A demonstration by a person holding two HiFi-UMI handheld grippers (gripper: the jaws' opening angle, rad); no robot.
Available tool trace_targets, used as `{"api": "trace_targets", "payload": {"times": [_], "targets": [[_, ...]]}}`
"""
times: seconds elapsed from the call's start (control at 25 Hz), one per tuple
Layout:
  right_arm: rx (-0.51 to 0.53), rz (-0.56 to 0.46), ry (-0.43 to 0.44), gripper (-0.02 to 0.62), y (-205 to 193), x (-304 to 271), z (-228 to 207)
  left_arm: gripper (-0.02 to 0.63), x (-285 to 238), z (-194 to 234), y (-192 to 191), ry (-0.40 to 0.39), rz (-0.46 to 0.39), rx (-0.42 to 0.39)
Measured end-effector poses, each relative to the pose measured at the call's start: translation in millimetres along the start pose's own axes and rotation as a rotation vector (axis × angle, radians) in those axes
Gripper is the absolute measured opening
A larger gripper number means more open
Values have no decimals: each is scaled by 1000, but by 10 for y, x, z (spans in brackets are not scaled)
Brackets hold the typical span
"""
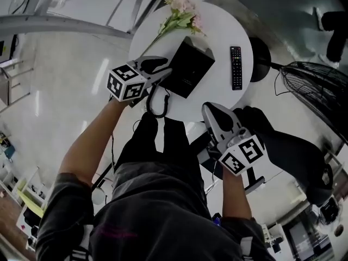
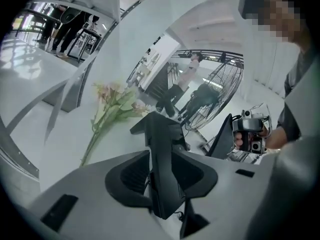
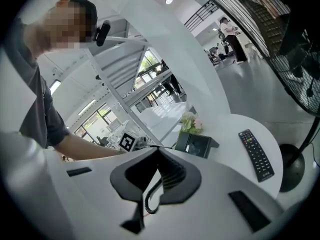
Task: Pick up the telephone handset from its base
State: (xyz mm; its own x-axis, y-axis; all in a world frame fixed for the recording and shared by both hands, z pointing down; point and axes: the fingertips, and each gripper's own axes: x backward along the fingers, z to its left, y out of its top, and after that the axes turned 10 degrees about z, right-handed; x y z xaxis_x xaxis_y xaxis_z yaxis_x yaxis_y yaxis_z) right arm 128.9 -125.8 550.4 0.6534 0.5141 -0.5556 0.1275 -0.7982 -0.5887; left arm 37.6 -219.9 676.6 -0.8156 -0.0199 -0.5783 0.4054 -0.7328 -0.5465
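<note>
The black telephone base (image 1: 190,69) sits on a round white table (image 1: 223,26). Its long black handset (image 2: 161,139) runs straight between the jaws of my left gripper (image 2: 167,156). The jaws stand apart on either side of it and the pads do not press on it. In the head view the left gripper (image 1: 165,69) lies at the base's left edge and covers the handset. The coiled cord (image 1: 157,102) hangs below the table edge. My right gripper (image 1: 207,107) hovers nearer me, off the table, with its tips together and nothing in it (image 3: 159,154).
Pink flowers (image 1: 182,10) lie at the table's far side and a black remote (image 1: 236,67) lies right of the base. A black floor fan (image 1: 318,86) stands to the right, its round foot (image 1: 261,58) beside the table. My legs are below.
</note>
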Motion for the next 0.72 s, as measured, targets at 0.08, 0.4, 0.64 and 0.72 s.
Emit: {"api": "trace_targets", "payload": {"times": [0.08, 0.4, 0.64, 0.72], "targets": [[-10, 5, -1, 15, -36, -15, -32, 147, -70, 28, -18, -26, 16, 7], [-29, 34, -10, 15, -173, -69, -143, 149, -297, 10, -50, -131, 57, 23], [-44, 49, -21, 15, -271, -59, -194, 130, -320, 12, -53, -185, 45, 48], [-46, 50, -23, 15, -279, -61, -187, 118, -316, -4, -53, -188, 49, 42]]}}
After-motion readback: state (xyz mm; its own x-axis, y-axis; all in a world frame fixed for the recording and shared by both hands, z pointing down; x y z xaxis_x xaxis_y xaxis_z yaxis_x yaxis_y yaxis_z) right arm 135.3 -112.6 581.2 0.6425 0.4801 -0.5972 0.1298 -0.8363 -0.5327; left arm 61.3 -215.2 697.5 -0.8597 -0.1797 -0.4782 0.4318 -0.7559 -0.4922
